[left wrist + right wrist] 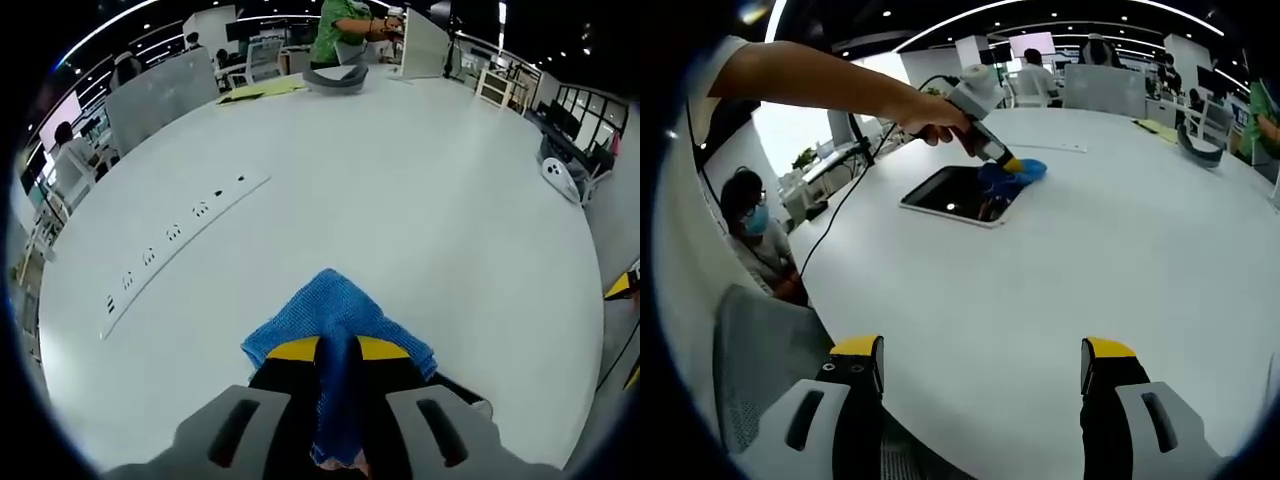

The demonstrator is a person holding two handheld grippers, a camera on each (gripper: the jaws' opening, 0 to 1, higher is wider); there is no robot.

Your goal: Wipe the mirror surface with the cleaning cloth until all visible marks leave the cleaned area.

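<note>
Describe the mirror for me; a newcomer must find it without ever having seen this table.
Start at the big white table. Near its far left edge, where the person's hand brings the left hand-held gripper down with a blue cloth, lies the mirror. It is the flat, dark, glossy rectangle with a pale rim.

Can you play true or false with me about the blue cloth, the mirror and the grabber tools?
1. The left gripper is shut on a blue knitted cleaning cloth. True.
2. The right gripper is holding a sponge. False: its yellow-tipped fingers stand wide apart with nothing between them.
3. In the right gripper view, the cloth sits at the far edge of a dark flat rectangular mirror. True.
4. The mirror stands upright against a wall. False: it lies flat on the big white round table.
5. A long strip of power sockets is set into the table. True.
</note>
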